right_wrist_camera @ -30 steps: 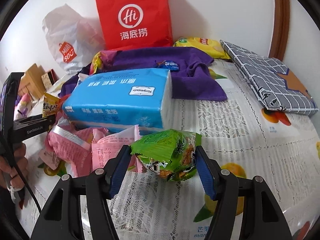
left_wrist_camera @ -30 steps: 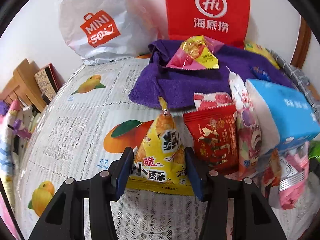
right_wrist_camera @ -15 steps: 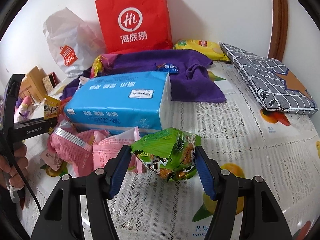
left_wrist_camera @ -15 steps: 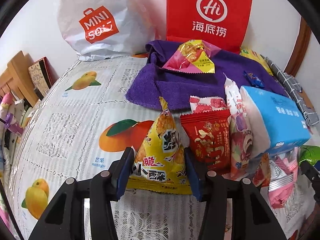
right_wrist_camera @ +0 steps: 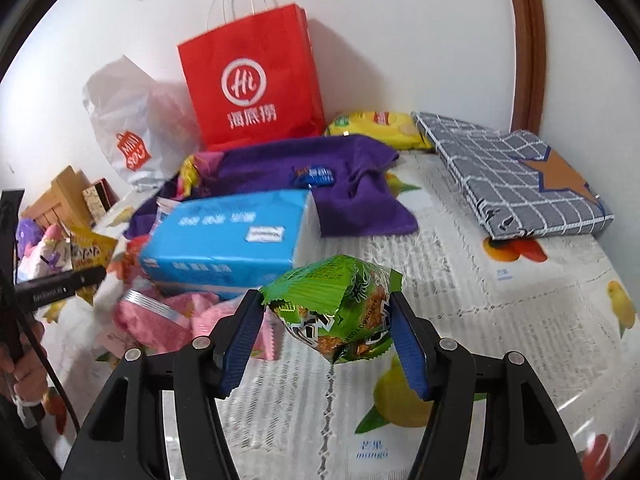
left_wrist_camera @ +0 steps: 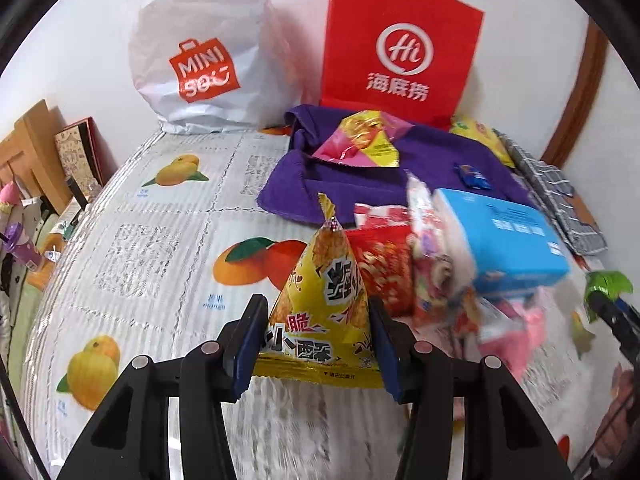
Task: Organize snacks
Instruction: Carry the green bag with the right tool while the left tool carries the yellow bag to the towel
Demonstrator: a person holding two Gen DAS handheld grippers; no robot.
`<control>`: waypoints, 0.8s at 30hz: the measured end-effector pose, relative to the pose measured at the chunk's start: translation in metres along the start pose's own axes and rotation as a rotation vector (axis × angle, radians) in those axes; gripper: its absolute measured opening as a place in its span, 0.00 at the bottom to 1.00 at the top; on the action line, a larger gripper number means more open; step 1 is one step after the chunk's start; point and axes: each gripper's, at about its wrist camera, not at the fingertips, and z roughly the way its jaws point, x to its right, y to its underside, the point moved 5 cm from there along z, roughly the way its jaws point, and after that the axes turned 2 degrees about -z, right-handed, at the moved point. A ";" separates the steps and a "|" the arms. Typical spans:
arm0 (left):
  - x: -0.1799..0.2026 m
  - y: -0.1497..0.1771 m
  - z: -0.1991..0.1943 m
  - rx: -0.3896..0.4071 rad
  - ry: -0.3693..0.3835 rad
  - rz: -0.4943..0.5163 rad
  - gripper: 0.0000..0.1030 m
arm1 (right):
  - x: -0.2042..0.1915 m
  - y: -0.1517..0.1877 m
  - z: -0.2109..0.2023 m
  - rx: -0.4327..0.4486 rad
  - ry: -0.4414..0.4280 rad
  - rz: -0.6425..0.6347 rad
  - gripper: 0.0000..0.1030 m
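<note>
Snacks now hang clear of the table: my left gripper (left_wrist_camera: 318,350) clamps the yellow packet (left_wrist_camera: 322,312), my right gripper (right_wrist_camera: 326,338) the green packet (right_wrist_camera: 340,312), both freed for sorting.

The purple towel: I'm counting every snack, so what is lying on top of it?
On the purple towel lie a pink-and-yellow foil snack packet and a small blue wrapped sweet. Anything beneath its folds is covered and cannot be seen.

Glossy crinkled foil snack packets (left_wrist_camera: 324,312) lie by a matt purple cloth (right_wrist_camera: 352,184) (soft, terry-like).
</note>
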 end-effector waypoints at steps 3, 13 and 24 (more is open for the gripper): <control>0.008 0.003 -0.021 0.027 0.019 0.015 0.47 | -0.006 -0.005 -0.015 0.019 -0.014 -0.005 0.61; 0.040 0.004 -0.083 0.088 0.115 0.063 0.47 | -0.028 -0.026 -0.057 0.083 -0.024 -0.039 0.61; 0.076 -0.027 -0.110 0.146 0.166 0.095 0.47 | -0.047 -0.078 -0.067 0.135 -0.052 -0.094 0.61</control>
